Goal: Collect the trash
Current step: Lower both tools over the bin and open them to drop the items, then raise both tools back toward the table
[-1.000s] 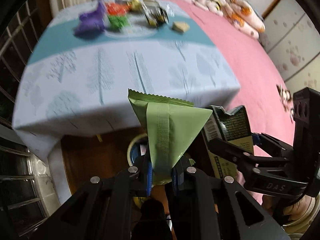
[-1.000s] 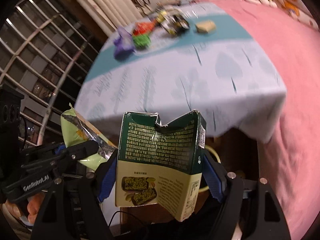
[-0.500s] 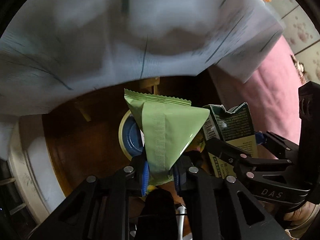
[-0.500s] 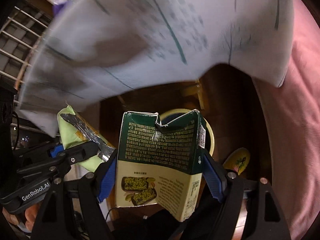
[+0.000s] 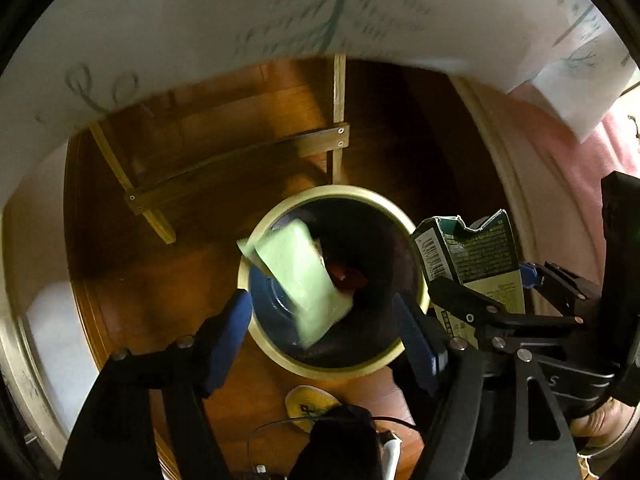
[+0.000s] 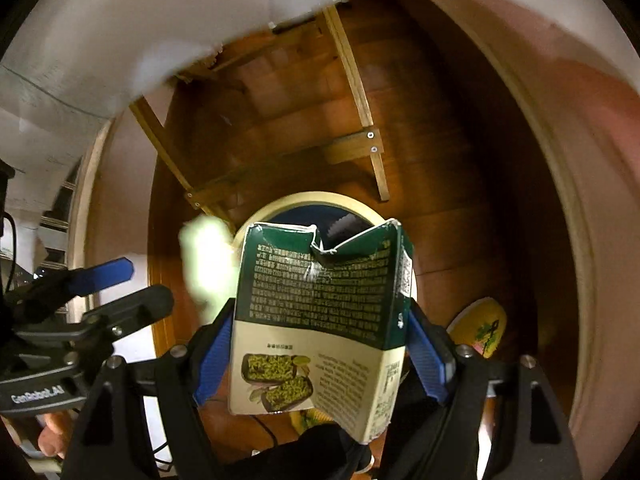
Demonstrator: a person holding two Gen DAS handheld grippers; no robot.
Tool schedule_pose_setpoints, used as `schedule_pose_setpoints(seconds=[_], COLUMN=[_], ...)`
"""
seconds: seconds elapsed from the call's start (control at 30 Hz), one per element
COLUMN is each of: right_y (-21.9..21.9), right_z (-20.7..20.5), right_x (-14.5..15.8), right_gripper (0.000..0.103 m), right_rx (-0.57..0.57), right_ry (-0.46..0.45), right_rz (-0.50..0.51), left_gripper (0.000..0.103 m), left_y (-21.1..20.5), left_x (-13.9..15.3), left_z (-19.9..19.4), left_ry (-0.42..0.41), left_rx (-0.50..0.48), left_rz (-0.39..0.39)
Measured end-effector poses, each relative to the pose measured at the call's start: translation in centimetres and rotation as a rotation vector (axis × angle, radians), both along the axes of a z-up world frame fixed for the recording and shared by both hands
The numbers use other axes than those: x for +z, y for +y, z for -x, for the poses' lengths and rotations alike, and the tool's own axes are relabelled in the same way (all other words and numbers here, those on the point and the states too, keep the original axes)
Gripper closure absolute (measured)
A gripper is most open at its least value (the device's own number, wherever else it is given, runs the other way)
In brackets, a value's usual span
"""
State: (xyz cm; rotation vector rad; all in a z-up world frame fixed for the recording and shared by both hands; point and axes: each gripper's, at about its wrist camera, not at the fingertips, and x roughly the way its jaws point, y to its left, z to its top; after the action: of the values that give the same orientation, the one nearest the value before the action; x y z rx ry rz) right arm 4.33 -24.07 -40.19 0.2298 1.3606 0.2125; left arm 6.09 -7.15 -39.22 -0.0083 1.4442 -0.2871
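1. The left tongs (image 5: 324, 312) stood wide open above the bin, blue pads (image 5: 228, 328) well apart and holding nothing; this spread fitted a release directly over the opening.
2. The pale green foil snack wrapper (image 5: 300, 280) was blurred and touched neither pad. It lay within the outline of the round cream-rimmed trash bin (image 5: 336, 368), apparently in free fall; whether it had passed the rim could not be determined.
3. The right tongs (image 6: 320, 340) were clamped on the torn dark green and cream cardboard carton (image 6: 320, 312), one pad on each side wall, torn mouth pointing away from the camera.
4. The carton hung over the near part of the bin, judged a staging position for the second drop.
5. The bin stood on the brown wooden floor (image 5: 160, 280), beside the light wooden frame (image 6: 280, 160) under the counter's white hanging cloth (image 5: 280, 12). A yellow slipper (image 6: 480, 332) lay just beside the bin.
6. Risk, as a judgement: the wide carton could catch on the rim if released off-centre.
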Motion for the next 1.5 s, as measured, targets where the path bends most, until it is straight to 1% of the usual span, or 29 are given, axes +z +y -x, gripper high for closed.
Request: schedule_pose_setpoints(seconds=[0.07, 0.13, 0.2, 0.27, 0.3, 0.33, 0.47, 0.6, 0.67, 0.83, 0.9, 0.93, 1.0, 1.03, 1.13, 1.17, 1.2, 1.23, 1.27, 1.33, 1.4, 1.5], right_y=[0.6, 1.0, 1.4, 1.8, 1.9, 1.9, 2.4, 3.0, 3.3, 3.5, 3.6, 3.6, 3.8, 3.9, 3.9, 3.9, 3.9, 3.9, 3.9, 3.9, 3.9, 3.5], right_z=[-0.2, -0.3, -0.4, -0.6, -0.7, -0.8, -1.2, -1.4, -1.5, -1.6, -1.4, -1.2, -1.0, -1.0, -0.7, -0.6, -0.6, -0.7, -0.6, -0.7, -1.0, -1.4], right_x=[-0.6, -1.3, -2.1, -2.5, -2.7, -2.8, -1.8, 0.2, 1.6, 6.2, 8.5, 9.5, 12.4, 13.7, 18.3, 20.4, 21.7, 23.1, 25.1, 27.8, 31.0, 35.0], right_gripper=[0.024, 0.023, 0.02, 0.019, 0.019, 0.019, 0.017, 0.017, 0.017, 0.016, 0.016, 0.016, 0.016, 0.016, 0.016, 0.016, 0.016, 0.016, 0.016, 0.016, 0.016, 0.016], right_rx=[0.01, 0.021, 0.03, 0.031, 0.029, 0.027, 0.037, 0.067, 0.08, 0.092, 0.09, 0.09, 0.09, 0.09, 0.091, 0.094, 0.095, 0.098, 0.105, 0.115, 0.125, 0.129], right_ry=[0.001, 0.006, 0.013, 0.016, 0.018, 0.016, -0.005, -0.023, -0.024, -0.046, -0.048, -0.049, -0.053, -0.057, -0.079, -0.09, -0.1, -0.114, -0.134, -0.166, -0.212, -0.287], right_rz=[-0.004, -0.009, -0.015, -0.016, -0.027, -0.035, -0.05, -0.042, -0.038, -0.047, -0.05, -0.051, -0.059, -0.062, -0.075, -0.077, -0.082, -0.084, -0.083, -0.086, -0.088, -0.076], left_gripper=[0.03, 0.025, 0.023, 0.022, 0.02, 0.017, 0.014, 0.012, 0.011, 0.009, 0.009, 0.009, 0.009, 0.009, 0.009, 0.009, 0.009, 0.008, 0.008, 0.005, 0.005, 0.005], left_y=[0.0, 0.1, 0.4, 0.7, 1.0, 1.1, 1.5, 2.2, 2.7, 3.7, 4.0, 4.3, 4.8, 5.1, 6.0, 6.2, 6.4, 6.7, 6.7, 6.9, 6.8, 6.4], left_x=[-1.1, -1.6, -1.7, -1.0, -0.9, -0.5, 1.5, 4.2, 6.2, 11.8, 14.3, 15.9, 18.3, 20.3, 24.9, 26.2, 27.5, 29.4, 30.7, 33.3, 35.8, 39.1], left_z=[0.1, 0.2, 0.4, 0.4, 0.7, 0.9, 0.7, 0.8, 0.8, 1.1, 1.3, 1.5, 1.6, 1.8, 1.9, 1.9, 1.9, 1.9, 1.9, 1.8, 1.6, 0.8], left_ry=[0.005, -0.001, -0.012, -0.023, -0.03, -0.038, -0.073, -0.094, -0.113, -0.16, -0.175, -0.185, -0.202, -0.215, -0.25, -0.263, -0.276, -0.294, -0.307, -0.341, -0.381, -0.431], left_rx=[-0.003, -0.006, 0.0, 0.007, 0.01, 0.013, 0.028, 0.062, 0.08, 0.107, 0.117, 0.123, 0.131, 0.137, 0.156, 0.163, 0.17, 0.178, 0.184, 0.192, 0.198, 0.203], left_rz=[-0.005, -0.015, -0.025, -0.034, -0.039, -0.043, -0.057, -0.054, -0.051, -0.053, -0.054, -0.053, -0.054, -0.054, -0.036, -0.03, -0.021, -0.011, -0.005, 0.01, 0.024, 0.04])
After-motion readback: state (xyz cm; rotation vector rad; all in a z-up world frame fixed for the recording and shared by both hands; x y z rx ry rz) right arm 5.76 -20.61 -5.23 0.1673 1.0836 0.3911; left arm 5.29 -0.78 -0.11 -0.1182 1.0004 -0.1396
